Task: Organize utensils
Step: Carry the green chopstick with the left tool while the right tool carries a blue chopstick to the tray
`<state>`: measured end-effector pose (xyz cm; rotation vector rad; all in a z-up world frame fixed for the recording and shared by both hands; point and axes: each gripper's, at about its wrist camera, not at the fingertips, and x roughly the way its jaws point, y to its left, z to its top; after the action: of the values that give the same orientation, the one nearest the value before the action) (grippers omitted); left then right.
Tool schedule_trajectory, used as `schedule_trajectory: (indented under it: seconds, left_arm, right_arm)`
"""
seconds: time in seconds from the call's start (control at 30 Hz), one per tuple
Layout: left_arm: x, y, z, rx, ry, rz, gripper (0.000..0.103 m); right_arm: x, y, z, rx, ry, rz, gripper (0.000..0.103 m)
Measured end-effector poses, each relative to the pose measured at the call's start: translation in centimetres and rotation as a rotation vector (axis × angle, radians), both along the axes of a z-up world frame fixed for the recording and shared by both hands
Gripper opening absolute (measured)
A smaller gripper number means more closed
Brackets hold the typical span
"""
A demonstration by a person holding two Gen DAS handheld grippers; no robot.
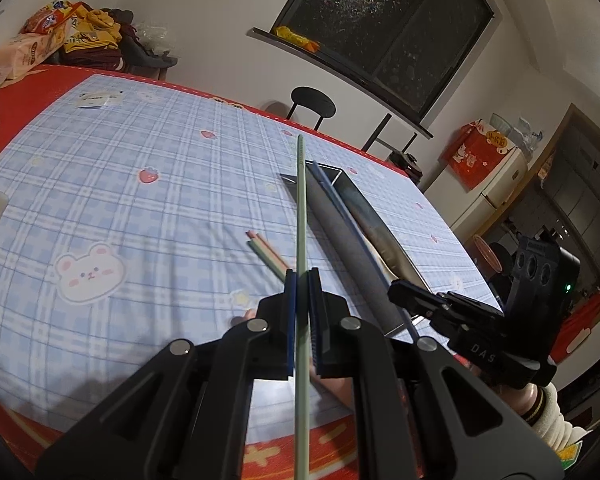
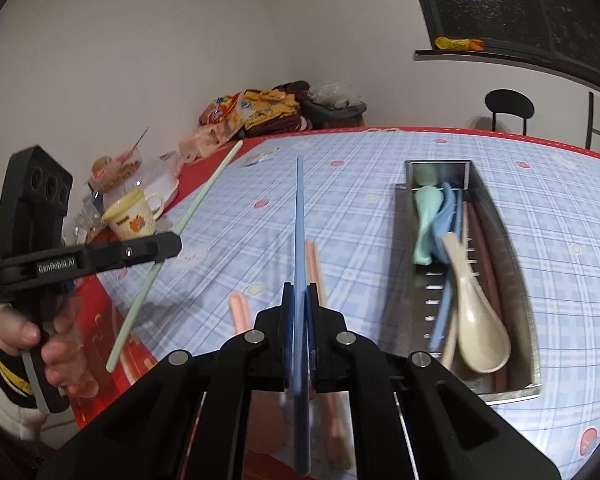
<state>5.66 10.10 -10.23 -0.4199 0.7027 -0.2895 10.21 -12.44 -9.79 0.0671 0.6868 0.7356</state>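
Left gripper (image 1: pixel 301 280): jaws closed on a green chopstick (image 1: pixel 301 208), which is clamped near its middle and runs straight ahead past the fingertips. Its far end lies over the near corner of the metal tray (image 1: pixel 341 216).

Right gripper (image 2: pixel 300 292): jaws closed on a blue chopstick (image 2: pixel 299 220), likewise held along the line of the fingers, with the tip pointing away and the rear end passing back under the gripper body.

Container – the metal tray (image 2: pixel 495 216) sits on the table to the right of the right gripper and just ahead-right of the left one. It holds:
- a cream spoon (image 2: pixel 477 316) at the near end, bowl up;
- a mint-green spoon (image 2: pixel 425 224) and a blue spoon (image 2: pixel 445 224) at the far end;
- brown chopsticks (image 2: pixel 485 248) along the right wall.

Loose items – a pink and a green chopstick (image 1: pixel 266 254) lie together on the checked tablecloth (image 1: pixel 140 216), just left of the left gripper's fingertips. From the right wrist view, pink utensils (image 2: pixel 240 312) lie beneath the right gripper; their shape is blurred.

Farther left, a yellow-rimmed mug (image 2: pixel 130 216) stands beside the cloth.
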Motion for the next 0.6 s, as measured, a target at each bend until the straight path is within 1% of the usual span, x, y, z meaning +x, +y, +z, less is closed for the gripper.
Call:
schedule_trajectory:
  seconds: [0.13,0.4,0.6]
  left_arm:
    - [1.4,-1.8,0.1,0.001,0.006,-0.022,0.01]
    - [5.6,-6.9,0.5,-0.013,0.034,-0.077,0.01]
    - [8.7,-9.9,1.1,-0.071,0.053,-0.104,0.01]
  right_arm:
    - [1.3,-2.4,0.2,0.035,0.013,-0.048,0.007]
    - [4.5,-6.7,0.6,0.08,0.021,-0.132,0.007]
    - [7.3,-9.1,0.1,0.118,0.041,-0.176,0.007]
